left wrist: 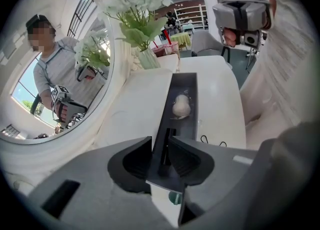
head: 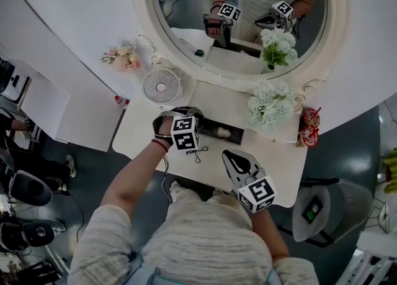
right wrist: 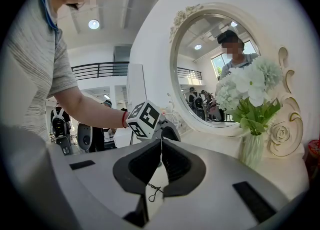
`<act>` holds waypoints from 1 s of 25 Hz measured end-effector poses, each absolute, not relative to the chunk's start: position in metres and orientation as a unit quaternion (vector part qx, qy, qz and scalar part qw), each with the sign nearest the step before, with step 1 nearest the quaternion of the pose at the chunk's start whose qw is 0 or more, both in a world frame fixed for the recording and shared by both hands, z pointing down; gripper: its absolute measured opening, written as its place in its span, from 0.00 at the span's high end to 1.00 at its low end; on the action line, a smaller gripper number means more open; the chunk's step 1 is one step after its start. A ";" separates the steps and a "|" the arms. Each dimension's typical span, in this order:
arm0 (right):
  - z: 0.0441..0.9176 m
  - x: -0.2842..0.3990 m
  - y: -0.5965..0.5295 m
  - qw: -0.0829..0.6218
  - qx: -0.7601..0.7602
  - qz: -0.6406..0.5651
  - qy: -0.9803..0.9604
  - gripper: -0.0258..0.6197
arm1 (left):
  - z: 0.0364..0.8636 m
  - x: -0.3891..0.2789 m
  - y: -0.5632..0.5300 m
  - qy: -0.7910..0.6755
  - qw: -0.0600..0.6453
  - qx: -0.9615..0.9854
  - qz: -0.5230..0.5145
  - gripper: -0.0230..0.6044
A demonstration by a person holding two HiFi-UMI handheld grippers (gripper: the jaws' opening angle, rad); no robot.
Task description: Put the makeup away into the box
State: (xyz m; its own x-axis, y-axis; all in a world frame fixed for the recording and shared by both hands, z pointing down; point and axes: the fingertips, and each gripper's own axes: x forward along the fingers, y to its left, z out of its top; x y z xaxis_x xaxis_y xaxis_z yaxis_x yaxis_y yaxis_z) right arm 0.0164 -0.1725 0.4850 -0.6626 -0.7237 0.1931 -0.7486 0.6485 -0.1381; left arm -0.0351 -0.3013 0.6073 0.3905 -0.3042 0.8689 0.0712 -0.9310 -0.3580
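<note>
A long dark grey box (head: 208,125) lies on the white vanity table (head: 282,159) below the mirror. A pale egg-shaped makeup sponge (left wrist: 181,106) rests inside the box (left wrist: 187,84). My left gripper (head: 188,117) points steeply down over the box's left end. In the left gripper view its jaws (left wrist: 160,157) stand apart around a slim black makeup stick (left wrist: 165,146); the gap is wider than the stick, which looks to lie in the box. My right gripper (head: 229,154) hovers near the table's front edge, shut (right wrist: 160,143) and empty, facing the left gripper's marker cube (right wrist: 145,120).
A small white fan (head: 160,85) stands at the back left. A vase of white flowers (head: 271,105) and red cans (head: 309,128) stand at the back right. A thin black looped cord (head: 198,153) lies on the table in front of the box. The round mirror (head: 186,41) rises behind.
</note>
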 end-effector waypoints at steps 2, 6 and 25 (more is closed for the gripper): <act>0.485 0.016 -0.173 0.061 0.406 0.103 -0.906 0.94 | 0.602 -0.035 -0.302 0.077 0.169 -0.820 -0.541 0.79; 0.485 0.013 -0.173 0.062 0.402 0.102 -0.908 0.94 | 0.591 -0.036 -0.303 0.095 0.155 -0.833 -0.522 0.79; 0.481 -0.002 -0.173 0.070 0.374 0.097 -0.920 0.94 | 0.538 -0.069 -0.274 0.225 0.026 -0.920 -0.320 0.82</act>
State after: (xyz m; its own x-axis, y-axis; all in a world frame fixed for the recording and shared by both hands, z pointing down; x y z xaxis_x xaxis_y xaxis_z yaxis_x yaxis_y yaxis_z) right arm -0.0023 -0.1729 0.4810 -0.7109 -0.6738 0.2015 -0.7010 0.7018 -0.1268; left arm -0.0688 -0.2739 0.5384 0.6946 -0.4299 0.5768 -0.3966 -0.8978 -0.1915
